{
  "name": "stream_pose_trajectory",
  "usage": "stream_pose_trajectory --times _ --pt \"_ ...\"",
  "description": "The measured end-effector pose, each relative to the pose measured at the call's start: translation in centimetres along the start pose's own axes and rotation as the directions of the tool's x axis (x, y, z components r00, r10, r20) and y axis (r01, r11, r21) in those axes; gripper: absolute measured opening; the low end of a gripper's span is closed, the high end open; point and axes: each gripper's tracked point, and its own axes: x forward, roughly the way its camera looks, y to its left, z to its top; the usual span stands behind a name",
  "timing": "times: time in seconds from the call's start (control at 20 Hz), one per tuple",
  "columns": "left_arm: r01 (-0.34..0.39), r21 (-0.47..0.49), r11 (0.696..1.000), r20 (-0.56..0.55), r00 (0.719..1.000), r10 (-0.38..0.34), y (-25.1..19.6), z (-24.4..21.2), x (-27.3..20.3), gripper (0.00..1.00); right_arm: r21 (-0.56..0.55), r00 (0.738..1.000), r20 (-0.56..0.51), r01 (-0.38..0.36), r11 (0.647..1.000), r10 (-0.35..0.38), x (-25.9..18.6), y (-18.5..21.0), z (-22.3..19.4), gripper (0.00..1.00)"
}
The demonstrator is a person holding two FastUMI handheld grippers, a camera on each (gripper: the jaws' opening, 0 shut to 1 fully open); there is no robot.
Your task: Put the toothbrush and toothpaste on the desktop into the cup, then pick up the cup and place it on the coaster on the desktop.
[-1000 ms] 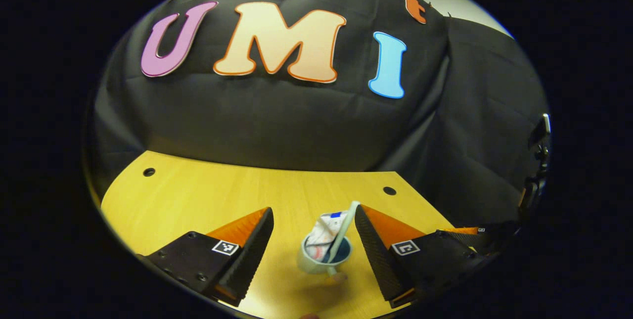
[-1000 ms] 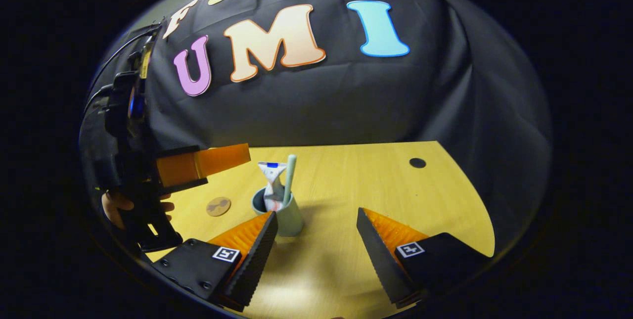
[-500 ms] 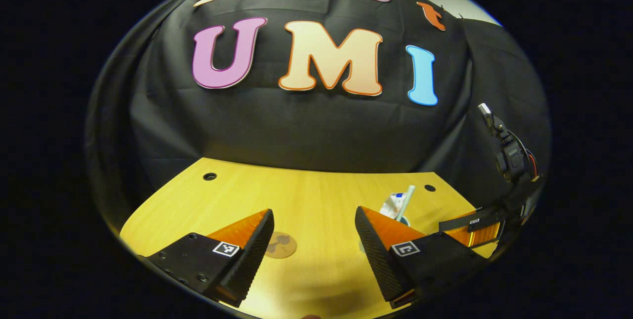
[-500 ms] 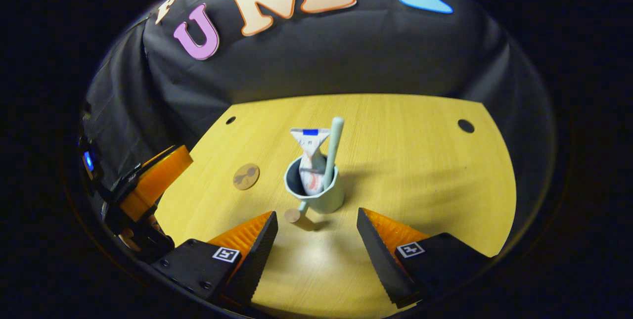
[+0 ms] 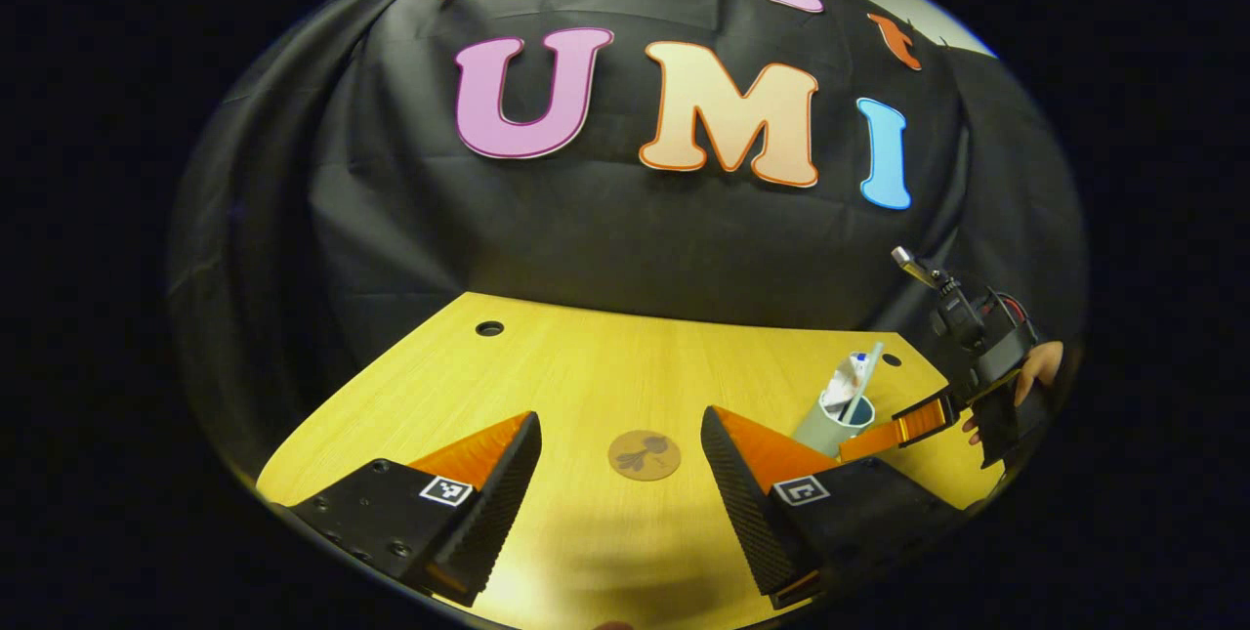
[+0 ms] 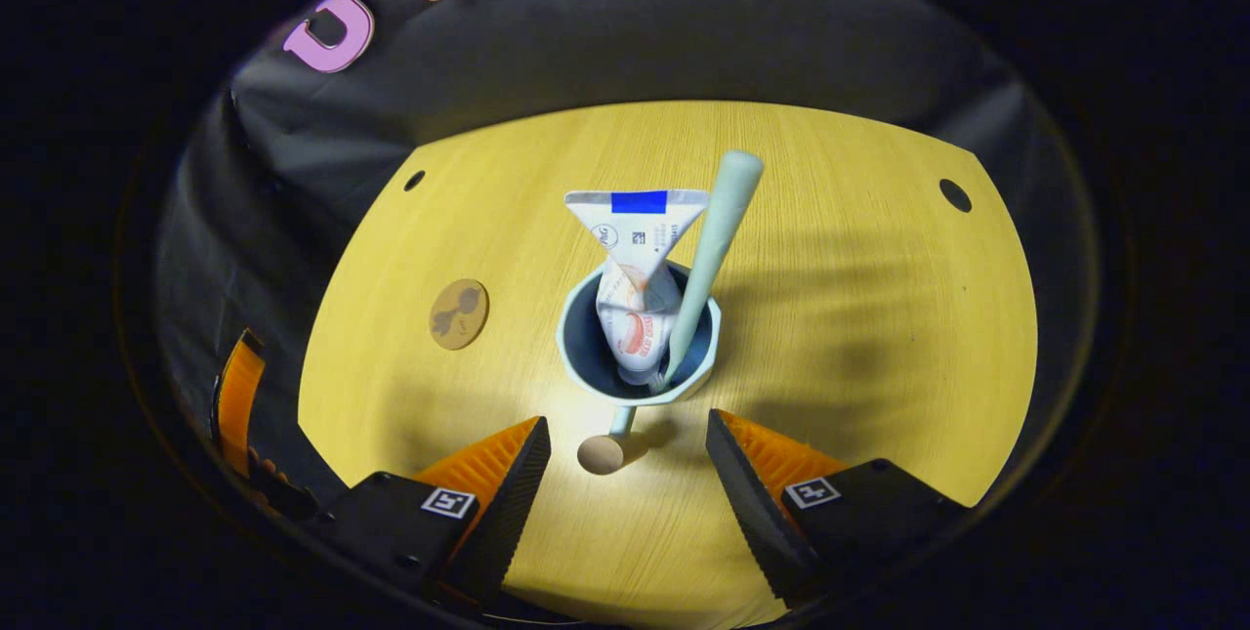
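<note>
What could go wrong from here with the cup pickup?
1. The toothbrush and toothpaste tube stand tall and lean out of the cup; the open right tongs, closing in from above, may knock them or tip the cup.
2. The cup's handle knob lies between the right tongs' fingers; pinching it alone might let the loaded cup swing.
3. The coaster looks small, so an off-centre placement seems possible.

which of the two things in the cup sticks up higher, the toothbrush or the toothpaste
The toothbrush: its pale green handle leans right and its end rises past the flat crimped end of the toothpaste, which stands beside it in the cup.
</note>
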Motion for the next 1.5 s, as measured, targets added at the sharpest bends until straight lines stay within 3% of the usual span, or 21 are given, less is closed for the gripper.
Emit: stream_pose_trajectory --times 0.55,0.6,0.65,0.7,0.75,0.8,0.9,1.2,1.5 --pt "-0.046 -0.028 0.999 -0.040 0.998 0.045 5.8 -1.6 -0.8 0.95 -0.047 0.985 -0.108 0.133 0.990 -0.138 4.8 -1.3 -0.5 0.95" --pt "-0.047 -0.026 0.999 -0.043 0.998 0.046 6.2 -1.6 -0.8 0.95 -0.060 0.982 -0.111 0.146 0.987 -0.152 4.9 -1.5 -0.4 0.91" --pt "-0.048 -0.024 0.999 -0.046 0.998 0.047 6.5 -1.6 -0.7 0.95 -0.070 0.981 -0.116 0.151 0.986 -0.158 4.8 -1.6 -0.5 0.77" --pt "-0.047 -0.023 0.999 -0.047 0.998 0.046 6.6 -1.7 -0.6 0.95 -0.076 0.980 -0.123 0.147 0.986 -0.156 4.9 -1.7 -0.8 0.80" --pt "-0.045 -0.021 0.999 -0.047 0.998 0.044 6.7 -1.6 -0.5 0.95 -0.085 0.978 -0.133 0.150 0.985 -0.160 4.5 -1.8 -1.1 0.64" --pt "-0.040 -0.019 0.999 -0.047 0.998 0.039 6.7 -1.4 -0.5 0.95 -0.095 0.977 -0.142 0.144 0.985 -0.156 4.6 -1.7 -1.4 0.58" --pt "-0.028 -0.014 1.000 -0.052 0.998 0.027 6.6 -1.4 -0.1 0.95 -0.105 0.976 -0.148 0.147 0.984 -0.162 4.8 -1.6 -1.5 0.33" --pt "-0.012 -0.002 1.000 -0.040 0.999 0.011 6.9 -0.8 0.0 0.95 -0.095 0.984 -0.110 0.131 0.987 -0.141 4.8 -0.6 -0.9 0.29" --pt "-0.006 -0.013 1.000 -0.042 0.999 0.006 7.9 -0.8 -0.2 0.95 -0.097 0.993 -0.080 0.078 0.992 -0.086 5.1 0.0 -0.7 0.31"
